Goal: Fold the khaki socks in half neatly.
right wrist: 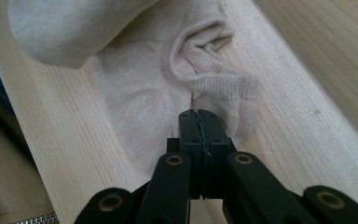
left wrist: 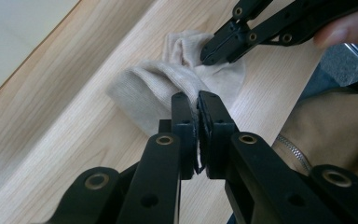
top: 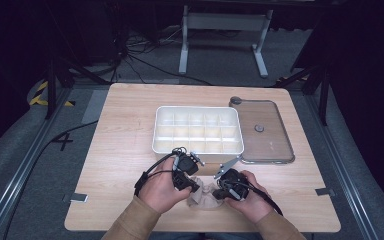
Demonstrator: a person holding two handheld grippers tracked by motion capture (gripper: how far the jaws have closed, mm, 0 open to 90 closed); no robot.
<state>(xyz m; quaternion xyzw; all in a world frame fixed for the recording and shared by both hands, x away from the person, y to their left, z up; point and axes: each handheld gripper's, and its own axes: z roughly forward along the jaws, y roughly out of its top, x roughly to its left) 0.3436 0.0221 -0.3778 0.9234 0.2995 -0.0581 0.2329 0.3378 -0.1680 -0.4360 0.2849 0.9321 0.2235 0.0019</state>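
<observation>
Left gripper [left wrist: 197, 100] clamps beige sock [left wrist: 154, 91]; right gripper [right wrist: 199, 116] pinches its fabric too.

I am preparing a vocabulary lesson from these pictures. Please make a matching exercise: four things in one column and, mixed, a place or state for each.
Things:
1. sock
2. white divided box
3. clear lid
4. left gripper

Places or states:
A. lies flat, right of the box
B. beige, bunched near the table's front edge
C. jaws closed on knitted cloth
D. sits mid-table with nothing in its compartments

Pairs: 1-B, 2-D, 3-A, 4-C
</observation>
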